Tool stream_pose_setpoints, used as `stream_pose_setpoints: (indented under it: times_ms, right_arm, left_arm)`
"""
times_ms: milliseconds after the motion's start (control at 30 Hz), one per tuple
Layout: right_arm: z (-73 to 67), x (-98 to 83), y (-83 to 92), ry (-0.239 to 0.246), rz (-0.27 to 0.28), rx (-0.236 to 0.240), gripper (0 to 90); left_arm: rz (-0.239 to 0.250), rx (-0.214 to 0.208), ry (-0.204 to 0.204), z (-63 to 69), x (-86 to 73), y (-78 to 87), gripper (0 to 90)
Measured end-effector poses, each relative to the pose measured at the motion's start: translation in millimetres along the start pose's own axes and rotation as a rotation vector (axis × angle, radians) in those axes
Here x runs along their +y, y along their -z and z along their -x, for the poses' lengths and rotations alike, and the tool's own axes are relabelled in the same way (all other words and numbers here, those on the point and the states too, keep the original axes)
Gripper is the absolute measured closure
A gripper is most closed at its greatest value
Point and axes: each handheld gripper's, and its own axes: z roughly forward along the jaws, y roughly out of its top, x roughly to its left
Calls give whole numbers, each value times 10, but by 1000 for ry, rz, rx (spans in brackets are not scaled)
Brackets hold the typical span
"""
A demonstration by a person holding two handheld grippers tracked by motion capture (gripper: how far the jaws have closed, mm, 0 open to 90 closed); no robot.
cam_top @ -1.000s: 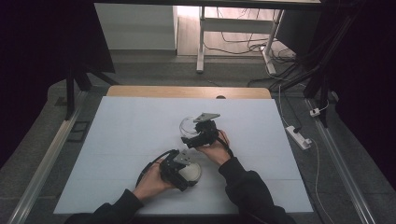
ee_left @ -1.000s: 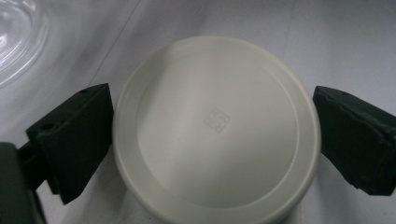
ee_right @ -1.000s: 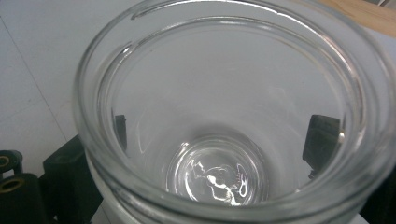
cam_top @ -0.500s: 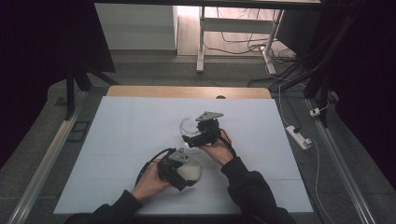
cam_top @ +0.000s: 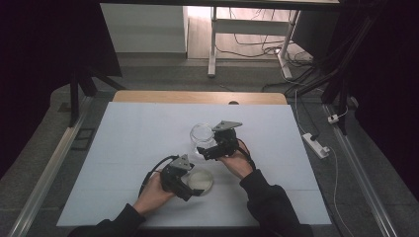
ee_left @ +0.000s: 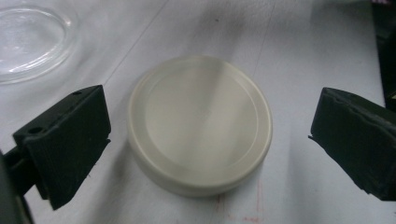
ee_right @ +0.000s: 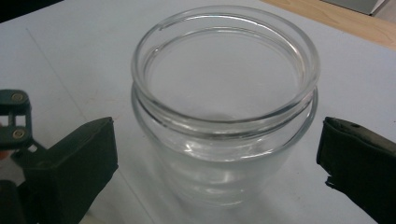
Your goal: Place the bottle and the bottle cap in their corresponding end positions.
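While my left gripper [ee_left: 205, 135] is straddling the cream jar lid [ee_left: 200, 123] flat on the white table [cam_top: 128, 148], jaws wide, and my right gripper [ee_right: 215, 158] is bracketing the upright glass jar [ee_right: 225, 98] unclamped, I am judging both must close next.

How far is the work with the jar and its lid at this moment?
Early stage. Done: the glass jar stands upright and open on the white table, and the cream lid lies flat beside it. In hand: the left tongs are open around the lid, and the right tongs are open around the jar, neither gripping. Left: probably to close on both and bring the lid onto the jar.
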Motion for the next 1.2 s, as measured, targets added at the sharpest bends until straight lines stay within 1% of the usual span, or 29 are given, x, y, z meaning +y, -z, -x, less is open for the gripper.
stream_pose_setpoints:
  times_ms: [133,300,433,467,600,700,833,1067,1200]
  right_arm:
    - [-45,-7,32,15,0,5,0]
    - [-79,-19,77,24,3,4,0]
    - [-84,-34,122,21,5,3,0]
    - [-87,-37,134,19,5,3,0]
    - [-107,-49,202,11,14,8,0]
    - [-129,-61,261,8,21,13,0]
    - [-160,-77,322,17,20,9,0]
    - [-221,-115,414,22,24,5,0]
    - [-239,-160,477,18,18,14,0]
  left_arm:
    - [15,-3,19,-18,-22,84,0]
    - [29,12,28,-28,-51,189,0]
    - [42,26,44,-33,-68,269,0]
    - [38,28,43,-37,-74,288,0]
    - [44,41,64,-36,-94,351,0]
    - [53,59,63,-27,-102,408,0]
    - [69,97,59,-11,-122,486,0]
    - [86,106,62,18,-173,608,1]
    - [91,114,62,32,-202,669,6]
